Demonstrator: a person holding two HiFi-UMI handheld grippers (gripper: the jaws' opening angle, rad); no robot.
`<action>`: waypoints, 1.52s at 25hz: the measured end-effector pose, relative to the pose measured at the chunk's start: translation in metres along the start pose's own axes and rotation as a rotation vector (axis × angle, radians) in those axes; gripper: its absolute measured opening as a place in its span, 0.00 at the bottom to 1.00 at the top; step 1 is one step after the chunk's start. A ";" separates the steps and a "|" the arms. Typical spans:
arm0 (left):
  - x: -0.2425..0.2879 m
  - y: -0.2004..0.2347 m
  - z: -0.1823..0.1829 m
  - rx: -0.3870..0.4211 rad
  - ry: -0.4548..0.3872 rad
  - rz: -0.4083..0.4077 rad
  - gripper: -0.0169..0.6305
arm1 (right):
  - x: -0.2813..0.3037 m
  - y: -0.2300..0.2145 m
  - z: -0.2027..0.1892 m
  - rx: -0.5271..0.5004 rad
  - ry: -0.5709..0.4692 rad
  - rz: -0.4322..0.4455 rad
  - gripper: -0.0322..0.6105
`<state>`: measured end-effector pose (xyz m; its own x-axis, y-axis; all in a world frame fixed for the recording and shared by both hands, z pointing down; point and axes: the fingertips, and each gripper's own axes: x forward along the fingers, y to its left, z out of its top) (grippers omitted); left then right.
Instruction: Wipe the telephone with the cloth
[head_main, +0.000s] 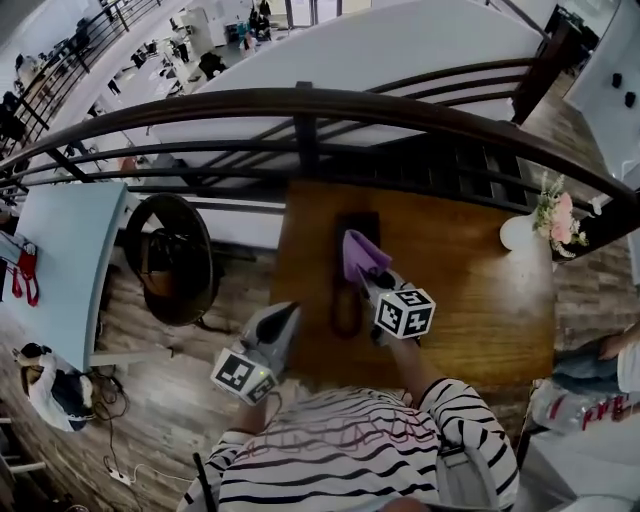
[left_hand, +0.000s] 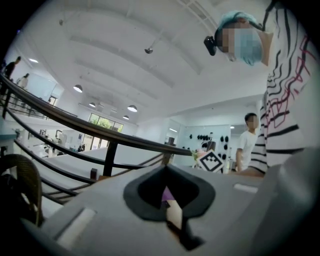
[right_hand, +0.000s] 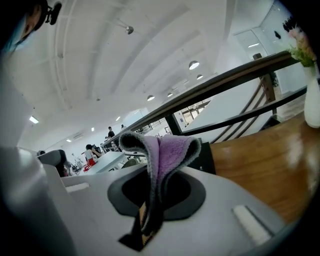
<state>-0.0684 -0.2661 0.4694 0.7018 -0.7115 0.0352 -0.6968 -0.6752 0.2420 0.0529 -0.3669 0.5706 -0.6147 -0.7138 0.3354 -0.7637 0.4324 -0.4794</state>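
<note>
The dark telephone (head_main: 347, 300) lies lengthwise on the wooden table (head_main: 470, 300). My right gripper (head_main: 370, 277) hovers over the telephone's middle, shut on a purple cloth (head_main: 361, 254) that stands up folded from its jaws. In the right gripper view the cloth (right_hand: 162, 150) sticks out of the gripper (right_hand: 147, 215), with the telephone's dark body (right_hand: 206, 157) just behind it. My left gripper (head_main: 288, 313) hangs at the table's left front edge, beside the telephone. It is shut (left_hand: 172, 212) and holds nothing; a bit of the purple cloth (left_hand: 167, 194) shows beyond its tips.
A white vase with pink flowers (head_main: 522, 232) stands at the table's back right, also as the vase (right_hand: 313, 100). A dark railing (head_main: 300, 110) runs behind the table. A round dark chair (head_main: 170, 258) sits to the left. A person (left_hand: 246, 142) stands off to the right.
</note>
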 end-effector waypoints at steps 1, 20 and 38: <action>-0.001 0.003 0.000 -0.001 -0.003 0.016 0.03 | 0.009 -0.005 0.000 0.005 0.013 0.004 0.11; 0.011 0.027 -0.003 -0.004 0.014 0.096 0.03 | 0.097 -0.085 0.002 0.028 0.175 -0.084 0.11; 0.025 0.011 -0.005 -0.002 0.018 -0.010 0.03 | 0.029 -0.146 0.020 0.083 0.090 -0.266 0.11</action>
<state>-0.0575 -0.2906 0.4777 0.7114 -0.7010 0.0506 -0.6893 -0.6819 0.2447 0.1504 -0.4615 0.6340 -0.4133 -0.7426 0.5270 -0.8838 0.1877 -0.4285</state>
